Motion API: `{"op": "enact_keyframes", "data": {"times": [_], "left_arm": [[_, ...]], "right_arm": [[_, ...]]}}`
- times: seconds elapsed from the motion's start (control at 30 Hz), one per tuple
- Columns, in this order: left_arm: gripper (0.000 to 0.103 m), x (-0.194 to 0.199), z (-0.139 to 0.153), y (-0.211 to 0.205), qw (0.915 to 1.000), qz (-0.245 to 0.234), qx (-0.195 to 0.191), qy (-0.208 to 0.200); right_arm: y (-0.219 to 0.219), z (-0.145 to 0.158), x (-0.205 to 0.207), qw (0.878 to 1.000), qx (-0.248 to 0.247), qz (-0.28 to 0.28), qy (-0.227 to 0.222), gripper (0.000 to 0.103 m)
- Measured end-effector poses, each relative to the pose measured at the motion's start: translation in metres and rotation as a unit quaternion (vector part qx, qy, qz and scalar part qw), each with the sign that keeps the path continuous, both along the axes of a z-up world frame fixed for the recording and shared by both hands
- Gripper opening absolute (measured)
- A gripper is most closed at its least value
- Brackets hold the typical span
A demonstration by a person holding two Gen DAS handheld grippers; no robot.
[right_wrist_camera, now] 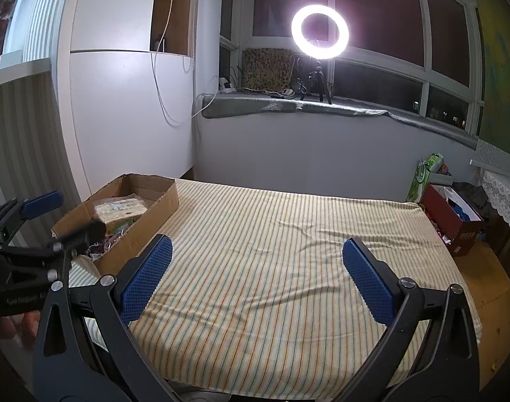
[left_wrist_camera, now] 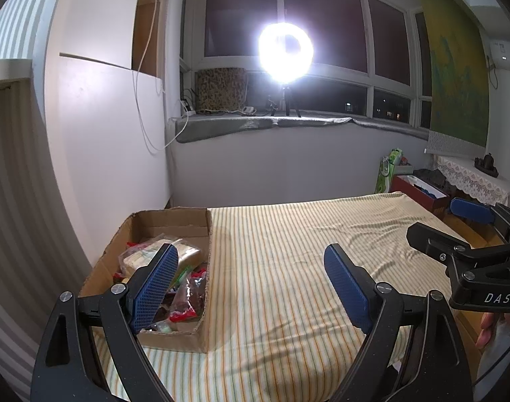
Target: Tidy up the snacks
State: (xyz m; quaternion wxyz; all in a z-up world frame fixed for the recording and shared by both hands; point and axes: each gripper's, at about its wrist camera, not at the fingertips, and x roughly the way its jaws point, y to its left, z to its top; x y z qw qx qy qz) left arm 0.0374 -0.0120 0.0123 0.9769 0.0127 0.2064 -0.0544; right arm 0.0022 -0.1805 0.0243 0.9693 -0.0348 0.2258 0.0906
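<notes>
A shallow cardboard box (left_wrist_camera: 209,234) sits at the left end of a striped cloth-covered table (left_wrist_camera: 288,251); it also shows in the right wrist view (right_wrist_camera: 161,204). Several wrapped snacks (left_wrist_camera: 184,301) lie inside it, with a pale packet (right_wrist_camera: 121,209) near the back. My left gripper (left_wrist_camera: 255,288) is open and empty, hovering over the box's right wall. My right gripper (right_wrist_camera: 258,278) is open and empty above the bare cloth (right_wrist_camera: 288,234). The right gripper also shows at the right edge of the left wrist view (left_wrist_camera: 455,231). The left gripper shows at the left edge of the right wrist view (right_wrist_camera: 67,214).
A white cabinet wall (left_wrist_camera: 104,150) stands left of the table. A windowsill with a bright ring light (left_wrist_camera: 286,53) is behind. A red box (right_wrist_camera: 452,224) and a green bag (right_wrist_camera: 422,181) sit on the floor to the right, near a lace-covered stand (right_wrist_camera: 502,194).
</notes>
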Motion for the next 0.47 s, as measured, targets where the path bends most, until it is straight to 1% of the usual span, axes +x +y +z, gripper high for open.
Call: {"op": "enact_keyframes", "data": {"times": [0.03,0.07,0.13,0.17,0.23,0.27,0.33,0.47], "left_arm": [[0.099,0.002,-0.001,0.000,1.0000,0.000,0.002,0.007],[0.101,0.004,-0.002,0.000,0.9999,-0.001,0.001,0.015],[0.102,0.005,-0.003,0.001,0.9999,0.001,-0.004,0.011],[0.102,0.005,-0.004,0.000,1.0000,0.002,0.001,0.004],[0.102,0.005,-0.006,-0.005,0.9996,0.002,0.026,-0.007],[0.102,0.006,-0.007,-0.004,0.9997,0.004,0.024,-0.008],[0.102,0.006,-0.008,0.001,1.0000,0.002,0.007,-0.006],[0.102,0.008,-0.012,0.001,0.9998,0.008,0.017,-0.001]], "right_arm": [[0.000,-0.001,0.001,1.000,0.000,0.001,0.001,0.103],[-0.001,-0.002,0.002,1.000,0.000,0.001,0.002,0.103],[-0.001,-0.003,0.002,1.000,0.000,0.001,0.004,0.103],[-0.002,-0.003,0.003,1.000,0.000,0.001,0.004,0.103],[-0.002,-0.005,0.003,1.000,0.001,0.002,0.006,0.103],[-0.002,-0.005,0.003,1.000,0.000,0.002,0.007,0.103],[-0.002,-0.006,0.003,1.000,0.001,0.002,0.008,0.103],[-0.002,-0.006,0.003,1.000,0.001,0.001,0.008,0.103]]}}
